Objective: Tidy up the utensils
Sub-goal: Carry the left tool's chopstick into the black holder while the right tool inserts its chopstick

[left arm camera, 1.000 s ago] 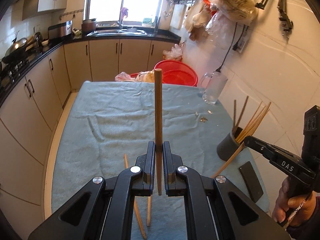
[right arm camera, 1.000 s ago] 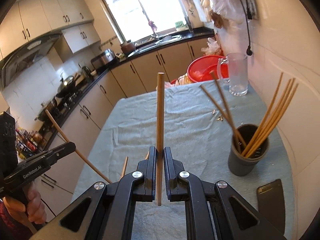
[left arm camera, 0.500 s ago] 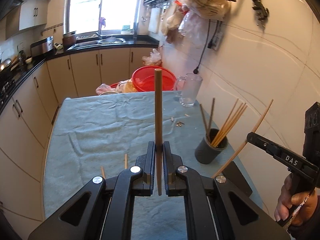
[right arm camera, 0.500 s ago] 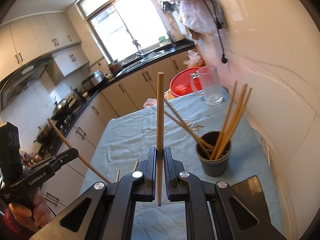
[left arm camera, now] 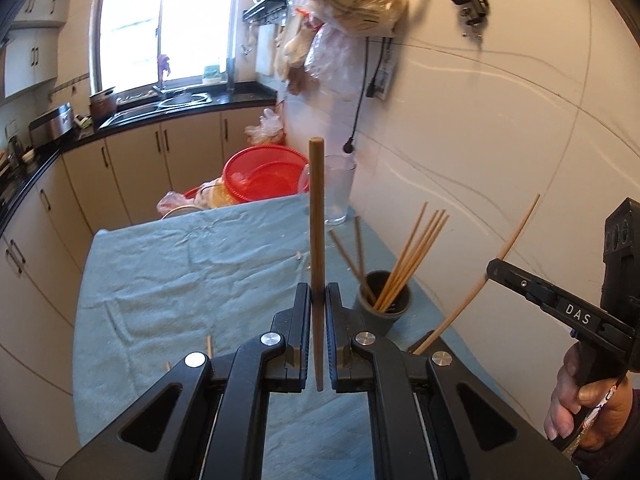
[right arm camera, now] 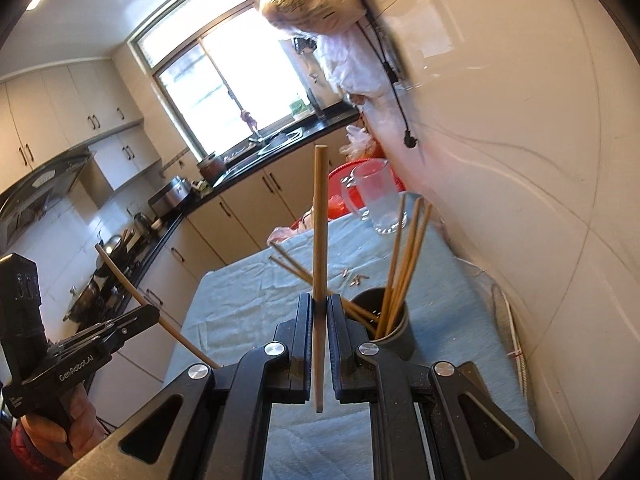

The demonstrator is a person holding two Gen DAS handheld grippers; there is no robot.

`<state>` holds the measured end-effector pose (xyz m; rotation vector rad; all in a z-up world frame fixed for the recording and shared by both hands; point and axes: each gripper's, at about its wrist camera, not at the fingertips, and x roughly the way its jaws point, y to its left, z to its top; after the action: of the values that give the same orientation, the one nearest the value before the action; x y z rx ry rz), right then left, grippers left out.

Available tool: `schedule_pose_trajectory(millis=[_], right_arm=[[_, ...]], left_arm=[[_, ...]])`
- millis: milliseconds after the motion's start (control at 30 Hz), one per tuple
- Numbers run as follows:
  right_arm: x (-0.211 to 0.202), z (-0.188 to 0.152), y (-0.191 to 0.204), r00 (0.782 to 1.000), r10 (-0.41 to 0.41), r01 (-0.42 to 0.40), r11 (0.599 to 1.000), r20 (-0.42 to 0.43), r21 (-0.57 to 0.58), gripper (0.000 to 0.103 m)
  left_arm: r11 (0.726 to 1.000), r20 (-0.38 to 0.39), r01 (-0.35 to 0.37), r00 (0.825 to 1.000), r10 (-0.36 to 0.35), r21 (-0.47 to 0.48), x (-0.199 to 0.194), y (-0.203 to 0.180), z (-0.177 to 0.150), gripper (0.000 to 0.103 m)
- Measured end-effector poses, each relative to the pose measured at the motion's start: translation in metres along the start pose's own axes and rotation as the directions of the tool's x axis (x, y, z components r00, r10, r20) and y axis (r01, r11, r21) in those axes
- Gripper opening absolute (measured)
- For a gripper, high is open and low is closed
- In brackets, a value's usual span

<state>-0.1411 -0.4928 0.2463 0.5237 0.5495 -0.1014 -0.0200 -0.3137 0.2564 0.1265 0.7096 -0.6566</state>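
My left gripper [left arm camera: 318, 296] is shut on a wooden chopstick [left arm camera: 316, 216] that stands upright between the jaws. My right gripper [right arm camera: 319, 306] is shut on another wooden chopstick [right arm camera: 319, 220], also upright. A dark grey cup [left arm camera: 385, 300] holding several chopsticks stands on the teal cloth near the wall; in the right wrist view the cup [right arm camera: 396, 330] is just beyond and right of my right gripper. The right gripper also shows in the left wrist view [left arm camera: 494, 270], and the left gripper in the right wrist view [right arm camera: 150, 314]. Loose chopstick ends [left arm camera: 208, 345] lie on the cloth.
A glass mug [left arm camera: 338, 188] stands at the table's far right, a red basin [left arm camera: 264, 178] behind the far edge. The white tiled wall [left arm camera: 500, 140] runs along the right side. A dark flat object [left arm camera: 434, 346] lies by the cup. Kitchen cabinets [left arm camera: 40, 220] are on the left.
Both grippers have lifted and tilted up, each still holding its chopstick. The right gripper has come closer to the cup, which now sits just beyond its jaws.
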Motion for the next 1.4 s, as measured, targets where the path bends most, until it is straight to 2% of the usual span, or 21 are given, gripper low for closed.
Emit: schedule_pose_trajectory(millis=[433,867,1167,1400], right_arm=[[-0.026,0.014,-0.017,0.998,-0.016,0.014,0.999,0.057,0.031,0.008],[-0.033,0.029,-0.032,0.995,-0.022,0.018,0.999,0.095,0.039,0.008],[-0.017,0.047,-0.039,0.992,-0.046,0.043,0.999,0.114,0.023,0.008],[0.014,0.054,-0.05,0.993,-0.08,0.078,0.997,0.084,0.025,0.008]], left_arm=[[0.997,0.028,0.04,0.999,-0.042,0.067,0.0,-0.04,0.022,0.007],[0.994,0.05,0.081,0.995,-0.085,0.071,0.004,-0.063,0.051,0.007],[0.996,0.048,0.071,0.996,-0.073,0.048,0.031,-0.069,0.067,0.007],[0.999,0.014,0.043,0.999,-0.043,0.023,0.068,-0.068,0.072,0.007]])
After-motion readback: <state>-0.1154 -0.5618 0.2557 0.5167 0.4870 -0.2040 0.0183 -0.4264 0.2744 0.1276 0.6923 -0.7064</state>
